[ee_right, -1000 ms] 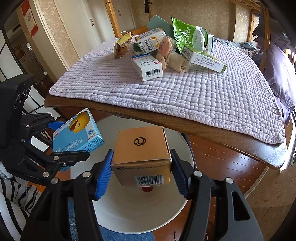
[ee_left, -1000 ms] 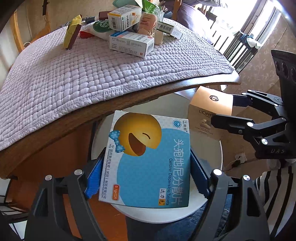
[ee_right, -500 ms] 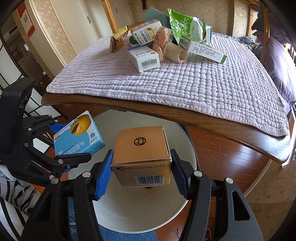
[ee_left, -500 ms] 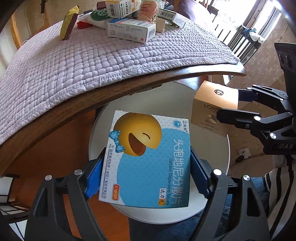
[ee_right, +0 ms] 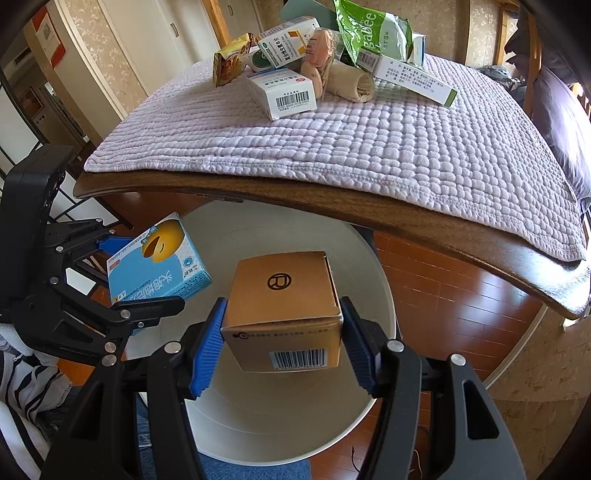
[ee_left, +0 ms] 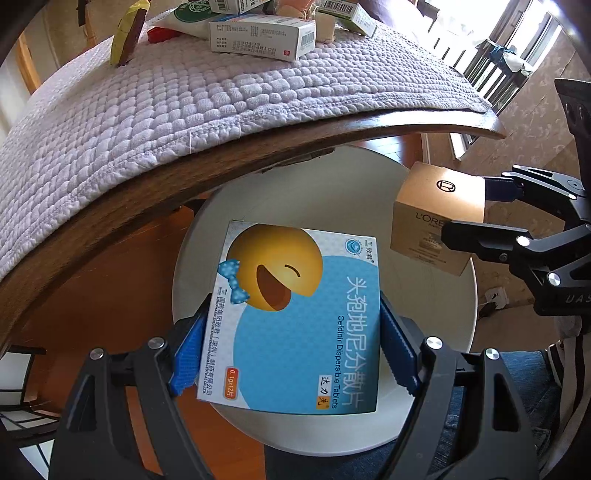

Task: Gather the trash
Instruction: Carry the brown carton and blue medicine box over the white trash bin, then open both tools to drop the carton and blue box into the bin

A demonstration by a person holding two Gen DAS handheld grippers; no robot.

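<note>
Boxes in both tools, we stand over the white bin [ee_right: 384, 295] tucked partly beneath the surface [ee_right: 406, 221]. Our left tool [ee_left: 291, 350] is clamped on a blue medicine box [ee_left: 299, 321] printed with a laughing yellow face, its blue pads [ee_left: 188, 354] pressed to the box's two long sides, the box held flat above the bin's open mouth. Our right tool [ee_right: 282, 343] is clamped on a tan cardboard box [ee_right: 284, 306], barcode facing the camera, also held above the bin's mouth. From the left wrist view the tan box hangs over the bin's right rim; from the right wrist view the blue box sits over the left rim. The two boxes are near each other but apart.

On the surface a quilted lilac cloth [ee_right: 369, 140] carries a heap at its far side: a white barcoded carton [ee_right: 284, 92], a green snack bag [ee_right: 373, 33], a yellow wrapper [ee_right: 231, 64] and a long green-edged box [ee_right: 413, 81]. Wooden flooring [ee_right: 443, 306] shows beside the bin.
</note>
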